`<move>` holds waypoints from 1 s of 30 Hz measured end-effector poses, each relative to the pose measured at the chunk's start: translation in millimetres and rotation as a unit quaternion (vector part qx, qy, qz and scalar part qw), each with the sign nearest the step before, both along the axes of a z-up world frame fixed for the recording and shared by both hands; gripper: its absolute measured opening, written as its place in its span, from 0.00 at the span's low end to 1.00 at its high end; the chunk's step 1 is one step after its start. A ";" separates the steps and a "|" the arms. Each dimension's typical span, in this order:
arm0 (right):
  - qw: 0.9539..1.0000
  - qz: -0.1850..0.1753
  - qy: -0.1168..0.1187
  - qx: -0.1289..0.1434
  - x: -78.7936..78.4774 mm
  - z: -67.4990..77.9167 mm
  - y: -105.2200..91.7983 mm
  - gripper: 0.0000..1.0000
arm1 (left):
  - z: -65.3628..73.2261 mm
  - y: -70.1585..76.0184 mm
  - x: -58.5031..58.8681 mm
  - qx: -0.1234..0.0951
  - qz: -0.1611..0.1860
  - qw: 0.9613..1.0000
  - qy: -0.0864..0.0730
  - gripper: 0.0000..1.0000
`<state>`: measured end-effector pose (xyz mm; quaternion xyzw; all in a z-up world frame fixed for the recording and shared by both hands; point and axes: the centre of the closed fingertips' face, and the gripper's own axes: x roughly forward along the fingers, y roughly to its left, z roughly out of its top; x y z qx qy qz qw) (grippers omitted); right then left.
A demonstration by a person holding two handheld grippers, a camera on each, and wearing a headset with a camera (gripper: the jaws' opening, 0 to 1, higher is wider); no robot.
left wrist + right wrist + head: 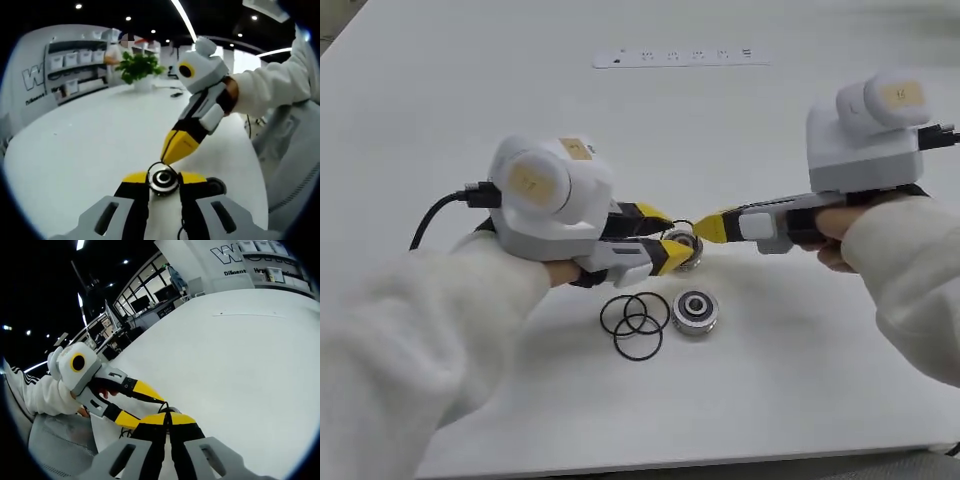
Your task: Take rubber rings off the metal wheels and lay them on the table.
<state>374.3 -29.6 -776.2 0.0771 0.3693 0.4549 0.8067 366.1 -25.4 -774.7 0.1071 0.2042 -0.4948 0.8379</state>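
Observation:
My left gripper (pixel 676 238) is shut on a small metal wheel (pixel 682 249), which it holds just above the table; the wheel (pixel 164 181) sits between its yellow jaw tips in the left gripper view. My right gripper (pixel 704 228) comes in from the right with its tips at the wheel's rim, shut on a thin black rubber ring (pixel 681 222) that loops off the wheel. In the right gripper view the ring (pixel 167 410) shows as a thin arc at my closed tips. Three loose rings (pixel 636 319) lie overlapped on the table (pixel 790 370). A second wheel (pixel 695 311) lies beside them.
A white power strip (pixel 680 57) lies at the far side of the white table. A black cable (pixel 432 218) trails from the left gripper. The table's near edge runs along the bottom of the head view.

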 end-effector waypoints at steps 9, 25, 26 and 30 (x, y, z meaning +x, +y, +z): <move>1.000 -0.004 -0.011 0.010 1.5 12.9 0.7 0.00 | 30.6 10.2 4.2 -0.012 0.018 1.000 -0.021 0.40; 0.998 -0.002 -0.039 0.055 -1.5 51.1 9.7 0.00 | 75.6 37.9 -7.3 -0.005 0.031 0.996 -0.080 0.66; 0.997 0.000 -0.041 0.058 -2.4 53.7 11.2 0.00 | 77.8 40.1 -10.3 -0.004 0.029 0.996 -0.083 0.68; 0.997 0.004 -0.045 0.065 -4.5 59.5 15.4 0.00 | 80.8 49.2 -16.7 0.003 0.035 0.996 -0.086 0.76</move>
